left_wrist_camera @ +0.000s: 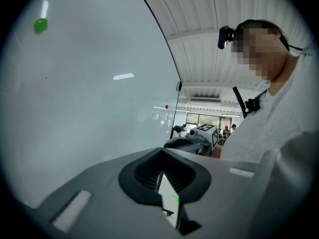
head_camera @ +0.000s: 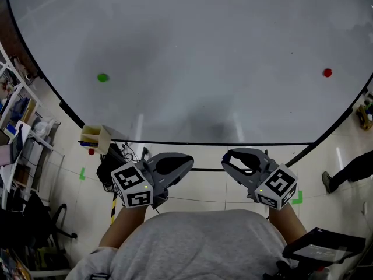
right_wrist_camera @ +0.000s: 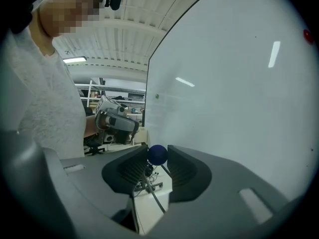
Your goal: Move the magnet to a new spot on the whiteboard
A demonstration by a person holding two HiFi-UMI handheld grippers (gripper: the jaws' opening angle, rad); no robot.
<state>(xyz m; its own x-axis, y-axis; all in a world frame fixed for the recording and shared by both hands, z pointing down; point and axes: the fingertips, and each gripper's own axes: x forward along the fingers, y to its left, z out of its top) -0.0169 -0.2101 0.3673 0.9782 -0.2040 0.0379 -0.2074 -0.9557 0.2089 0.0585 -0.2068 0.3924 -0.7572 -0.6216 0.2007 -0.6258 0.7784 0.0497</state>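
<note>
Right gripper (right_wrist_camera: 158,158): fingers (right_wrist_camera: 183,166) pinch 1 blue ball magnet (right_wrist_camera: 158,154) at the tips. The pads are ribbed and black. The magnet body is smooth and round, with no long axis. It is held clear of the whiteboard (head_camera: 192,57), which lies at 12 o'clock from the fingers in the head view.

Left gripper (head_camera: 190,160): fingers pressed together, empty, about as near the board.

Board face: glossy white, dark frame. It carries 1 green magnet (head_camera: 102,77) at 10 o'clock and 1 red magnet (head_camera: 327,72) at 1 o'clock. The bare face between them is judged free for placement.
</note>
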